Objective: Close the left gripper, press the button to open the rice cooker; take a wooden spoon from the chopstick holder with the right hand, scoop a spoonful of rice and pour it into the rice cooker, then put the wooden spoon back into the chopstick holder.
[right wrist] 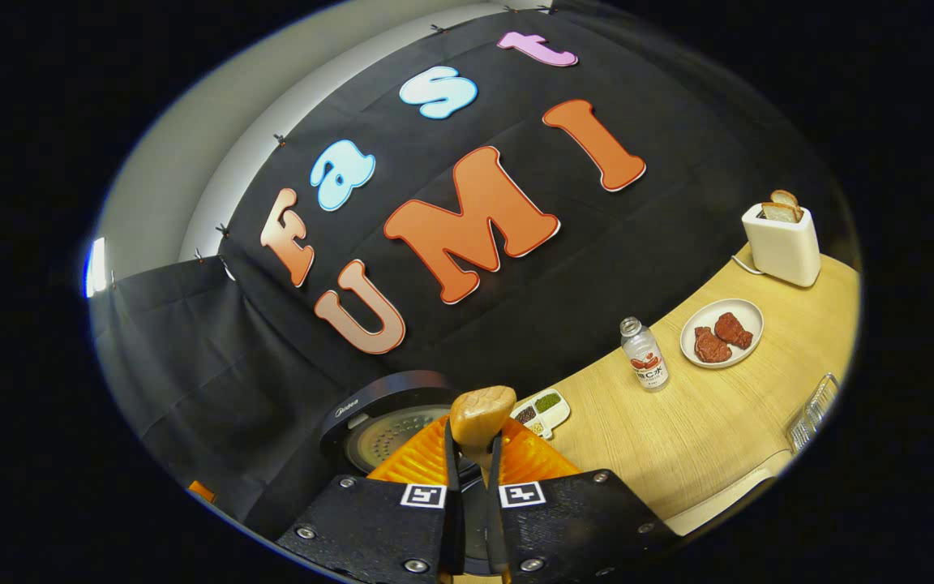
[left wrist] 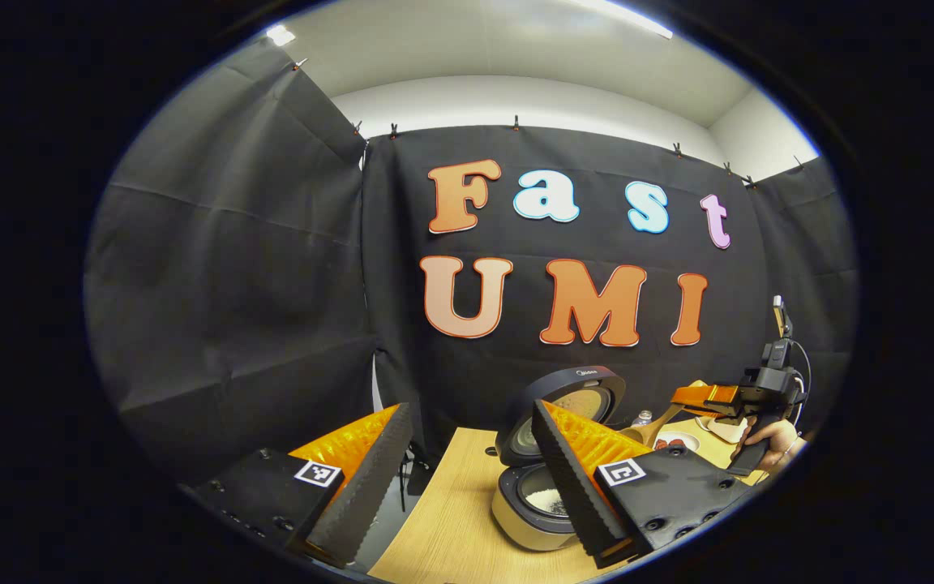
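Right gripper (right wrist: pixel 473 469), jaws clamped on the wooden spoon (right wrist: pixel 481 422), its smooth rounded bowl protruding above the open rice cooker (right wrist: pixel 386 426). Left gripper (left wrist: pixel 467 478), jaws apart, near the cooker's round pot.

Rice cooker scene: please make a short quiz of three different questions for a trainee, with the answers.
1. True or false: the rice cooker lid is open.
2. What does the right gripper hold? A) a bottle B) the wooden spoon C) nothing
3. Fill in: the left gripper has its fingers ____.

Key:
1. True; the lid stands up and white rice lies in the pot.
2. B; both fingers press on the spoon.
3. Apart; it holds nothing.
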Tool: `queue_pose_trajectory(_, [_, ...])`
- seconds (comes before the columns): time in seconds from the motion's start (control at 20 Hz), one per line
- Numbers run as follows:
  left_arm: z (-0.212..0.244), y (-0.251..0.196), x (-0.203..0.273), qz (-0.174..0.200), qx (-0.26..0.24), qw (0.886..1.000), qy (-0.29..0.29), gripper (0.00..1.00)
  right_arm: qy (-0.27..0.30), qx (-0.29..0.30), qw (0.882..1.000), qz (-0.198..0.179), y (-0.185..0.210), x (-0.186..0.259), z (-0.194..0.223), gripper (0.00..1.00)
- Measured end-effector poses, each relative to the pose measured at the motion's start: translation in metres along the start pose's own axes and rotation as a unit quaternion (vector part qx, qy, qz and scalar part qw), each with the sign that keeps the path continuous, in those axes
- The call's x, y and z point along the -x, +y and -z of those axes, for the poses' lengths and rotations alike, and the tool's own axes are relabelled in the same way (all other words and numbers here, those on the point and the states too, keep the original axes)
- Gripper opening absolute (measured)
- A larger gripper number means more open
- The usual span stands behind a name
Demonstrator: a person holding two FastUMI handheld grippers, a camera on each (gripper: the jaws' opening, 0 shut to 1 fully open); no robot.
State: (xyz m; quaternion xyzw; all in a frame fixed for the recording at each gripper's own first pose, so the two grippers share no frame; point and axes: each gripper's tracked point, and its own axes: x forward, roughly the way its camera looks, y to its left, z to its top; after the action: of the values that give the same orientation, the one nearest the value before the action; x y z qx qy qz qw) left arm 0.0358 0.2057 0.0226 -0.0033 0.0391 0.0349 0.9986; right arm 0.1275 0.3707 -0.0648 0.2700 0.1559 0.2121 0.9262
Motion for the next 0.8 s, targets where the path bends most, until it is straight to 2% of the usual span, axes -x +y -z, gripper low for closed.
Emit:
queue_pose_trajectory(0.5, [0.002,0.006,0.001,-0.001,0.001,1.0,0.002,0.97,-0.006,0.077,0.997,-0.016,0.019,0.003,0.005,0.1])
queue_pose_trajectory(0.8, [0.005,0.009,0.001,-0.002,0.002,1.0,0.002,0.99,-0.008,0.157,0.987,-0.032,0.031,0.005,0.015,0.1])
